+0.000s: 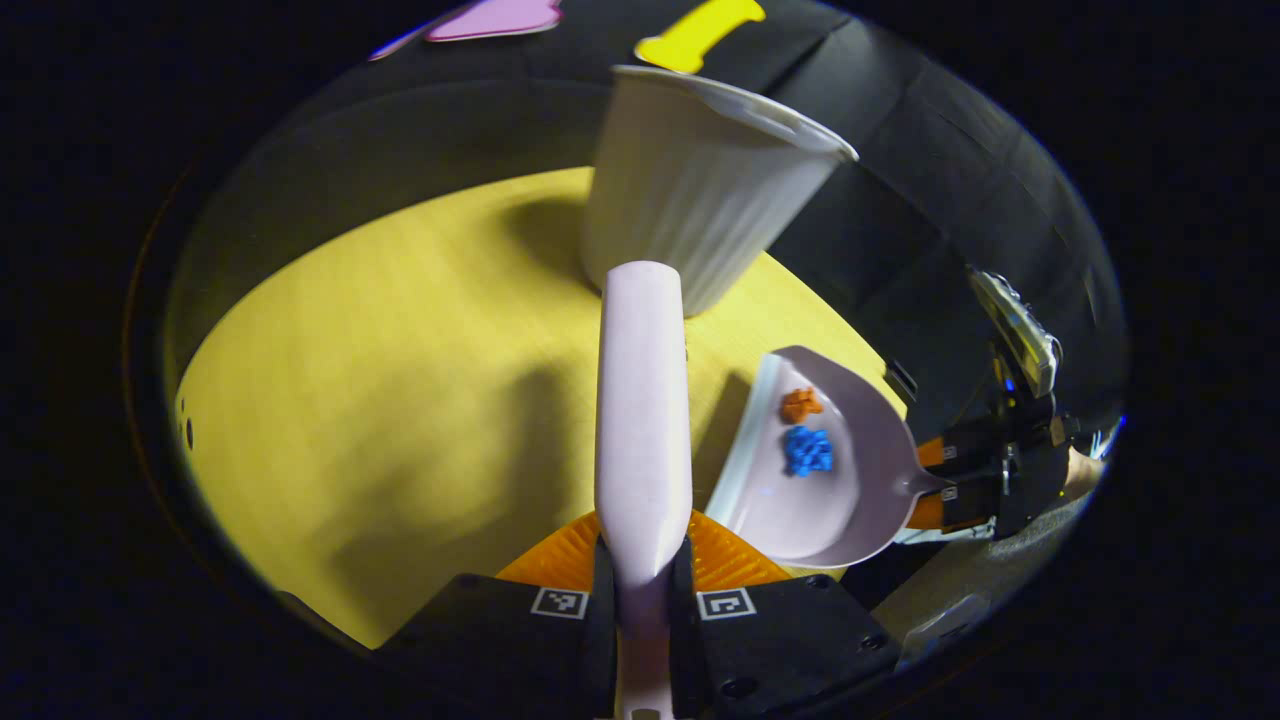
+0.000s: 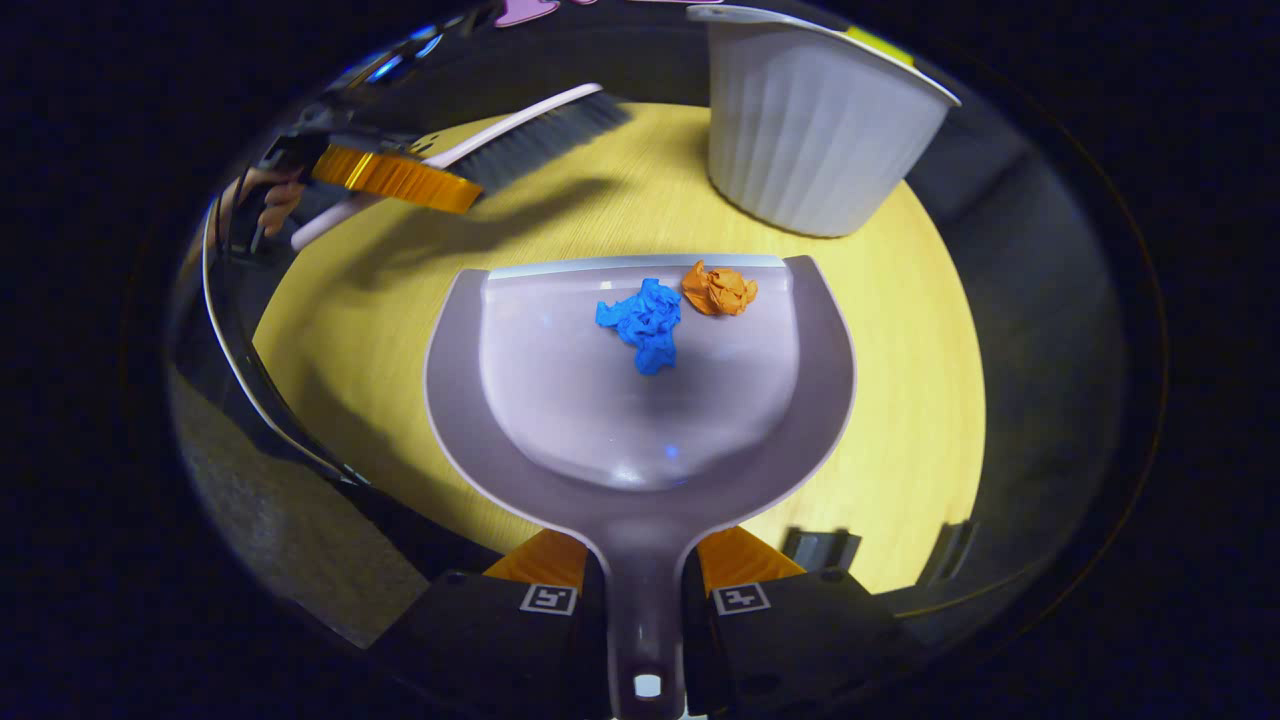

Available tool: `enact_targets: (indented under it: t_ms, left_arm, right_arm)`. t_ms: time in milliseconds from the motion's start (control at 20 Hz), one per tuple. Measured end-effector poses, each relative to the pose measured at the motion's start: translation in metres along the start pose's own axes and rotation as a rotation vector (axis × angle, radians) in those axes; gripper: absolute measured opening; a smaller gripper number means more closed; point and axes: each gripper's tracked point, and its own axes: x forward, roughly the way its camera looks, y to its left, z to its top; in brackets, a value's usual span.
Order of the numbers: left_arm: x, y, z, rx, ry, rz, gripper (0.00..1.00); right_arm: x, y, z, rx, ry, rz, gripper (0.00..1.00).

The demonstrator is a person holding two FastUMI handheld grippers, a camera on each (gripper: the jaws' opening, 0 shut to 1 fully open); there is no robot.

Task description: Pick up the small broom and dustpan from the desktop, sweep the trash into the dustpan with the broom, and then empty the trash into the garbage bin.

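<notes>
Yellow wood-grain table [image 2: 900,420] spreads under everything, dark booth wall behind it, and the white ribbed garbage bin [image 2: 810,130] stands upright at its far side — that's our landmark. Short of the bin, toward the right gripper [image 2: 645,600], sits the pale dustpan [image 2: 640,420], level, its handle clamped between that gripper's closed jaws. To the bin's left, well apart from it, the small broom [image 2: 540,130] hangs above the table with bristles off the surface; from the left gripper view its white handle [image 1: 642,400] runs straight toward the bin, pinched by the closed jaws of the left gripper [image 1: 640,600]. In the pan, near its front lip on the bin's side: a blue paper wad [image 2: 642,322] and an orange paper wad [image 2: 718,288], touching or nearly so. They look feather-light and loose, likely to roll, so I'd keep the stiff, smooth pan level until its lip clears the bin's rim. Open table lies between pan and bin; the table edge is close on the right.
</notes>
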Motion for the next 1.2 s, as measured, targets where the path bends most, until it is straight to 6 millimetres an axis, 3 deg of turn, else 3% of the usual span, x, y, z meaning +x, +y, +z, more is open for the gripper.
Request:
enact_targets:
  t_ms: [50, 350, 500, 650, 1050, 1200]
  left_arm:
    - [0.001, 0.010, -0.010, -0.025, 0.000, 0.051, 0.24]
    - [0.022, 0.006, -0.057, -0.135, 0.040, 0.101, 0.25]
    - [0.028, 0.013, -0.078, -0.148, 0.062, 0.093, 0.24]
    - [0.030, 0.013, -0.085, -0.155, 0.066, 0.076, 0.25]
    - [0.016, 0.022, -0.091, -0.131, 0.043, 0.067, 0.25]
    - [0.014, 0.023, -0.097, -0.146, 0.033, 0.059, 0.24]
  right_arm:
    - [-0.010, 0.001, 0.004, 0.015, -0.010, -0.017, 0.34]
    - [-0.064, 0.019, 0.022, 0.095, -0.023, -0.100, 0.34]
    - [-0.048, 0.023, 0.023, 0.156, -0.082, -0.115, 0.34]
    - [-0.038, 0.023, 0.024, 0.167, -0.127, -0.196, 0.34]
    - [-0.038, 0.021, 0.016, 0.048, -0.104, -0.386, 0.34]
    - [-0.039, 0.010, 0.016, -0.040, -0.044, -0.438, 0.34]
